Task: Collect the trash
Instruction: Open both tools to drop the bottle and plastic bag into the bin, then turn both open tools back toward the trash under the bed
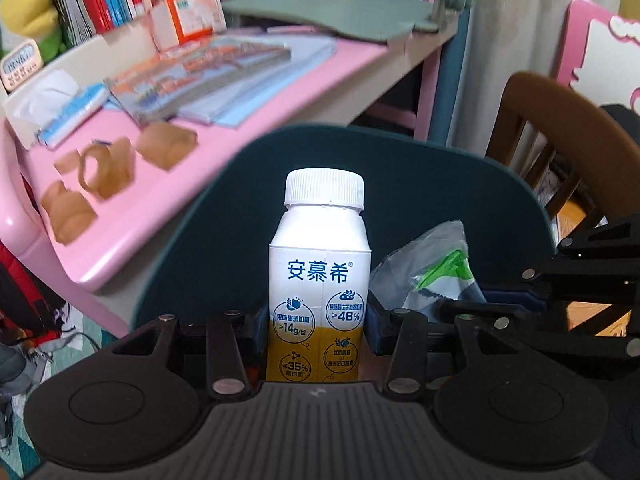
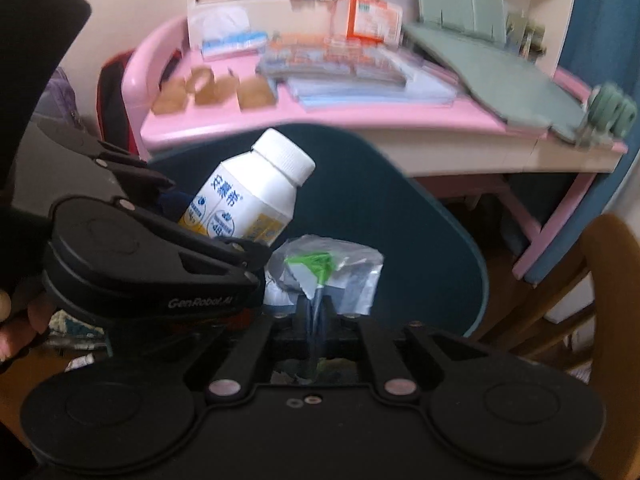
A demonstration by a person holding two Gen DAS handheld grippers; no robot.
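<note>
Two grippers carry trash for collection — the left gripper [image 1: 316, 328] clamps an upright yogurt bottle [image 1: 320, 264], the right gripper [image 2: 314, 312] pinches a crumpled plastic wrapper [image 2: 332, 276] — above a dark chair seat [image 1: 400, 168].

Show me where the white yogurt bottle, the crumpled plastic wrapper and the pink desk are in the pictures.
white yogurt bottle [image 1: 318, 276]: left wrist view, on its printed label.
crumpled plastic wrapper [image 2: 340, 276]: right wrist view, on its silver middle.
pink desk [image 1: 192, 184]: left wrist view, on a bare part of its top.
</note>
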